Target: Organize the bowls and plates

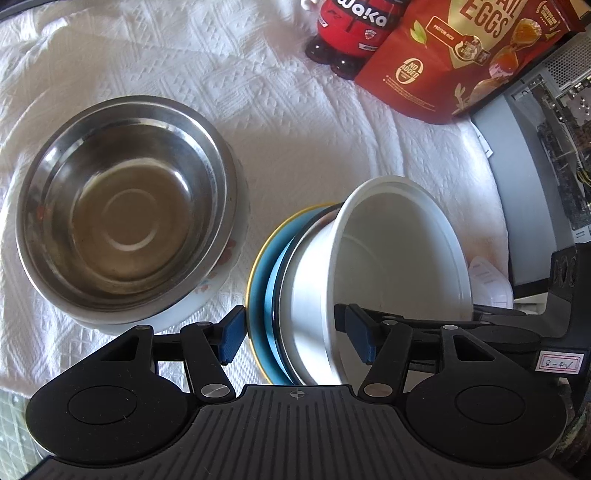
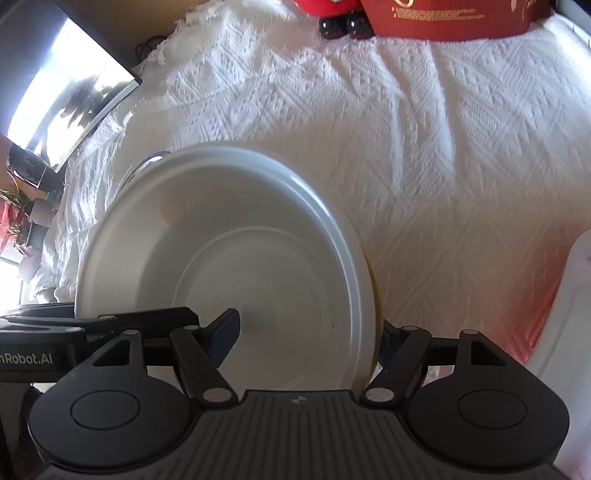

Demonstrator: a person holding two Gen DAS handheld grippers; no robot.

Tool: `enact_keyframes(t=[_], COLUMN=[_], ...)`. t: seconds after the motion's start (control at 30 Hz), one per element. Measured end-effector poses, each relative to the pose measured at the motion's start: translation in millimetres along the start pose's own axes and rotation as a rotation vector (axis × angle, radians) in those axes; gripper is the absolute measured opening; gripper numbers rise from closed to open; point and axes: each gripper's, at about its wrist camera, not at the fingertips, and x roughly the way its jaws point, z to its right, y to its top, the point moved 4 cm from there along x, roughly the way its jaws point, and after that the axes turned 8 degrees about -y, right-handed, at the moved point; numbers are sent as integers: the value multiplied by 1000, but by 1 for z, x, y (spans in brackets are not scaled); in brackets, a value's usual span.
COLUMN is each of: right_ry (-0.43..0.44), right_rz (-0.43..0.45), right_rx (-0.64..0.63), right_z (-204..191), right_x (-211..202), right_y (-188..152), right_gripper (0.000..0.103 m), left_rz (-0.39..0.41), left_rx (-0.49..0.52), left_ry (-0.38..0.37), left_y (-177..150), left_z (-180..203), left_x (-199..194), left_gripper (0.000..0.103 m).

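A white bowl [image 1: 399, 258] sits nested on a blue plate with a yellow rim [image 1: 264, 280], and a dark-rimmed piece shows between them. My left gripper [image 1: 295, 332] is shut across this stack's left side. One pad touches the plate's yellow edge and the other sits inside the bowl. In the right wrist view my right gripper [image 2: 310, 332] spans the white bowl's [image 2: 258, 258] opposite side. Its left finger is inside the bowl and its right finger is mostly hidden beyond the yellow rim [image 2: 375, 295]. A large steel bowl [image 1: 125, 210] stands empty to the left.
A white textured cloth [image 1: 295, 129] covers the surface. A red bottle [image 1: 351, 29] and a red egg pouch [image 1: 461, 55] stand at the back. A grey computer case [image 1: 546, 147] borders the right side, and a dark screen [image 2: 74, 92] the far left.
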Motion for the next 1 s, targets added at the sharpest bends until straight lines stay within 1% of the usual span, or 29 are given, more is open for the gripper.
enact_keyframes(t=[0.2,0.33,0.6,1.0], right_ry=[6,21,14,-7], right_rz=[-7,-14,-15,-15], right_rx=[-7,4,4,0], right_z=[-1,0,3,4], right_x=[-1,-3,-8,-7], right_y=[2,3,1,1], right_gripper=[73,70,68,68], left_rz=[-4,-6,1,4], left_rx=[-2,3,17,39], left_ry=[10,22,24,21], left_y=[0,1,6,5], left_z=[0,0,2,5], left_x=[2,4,5,3], left_gripper=[63,63,63,63])
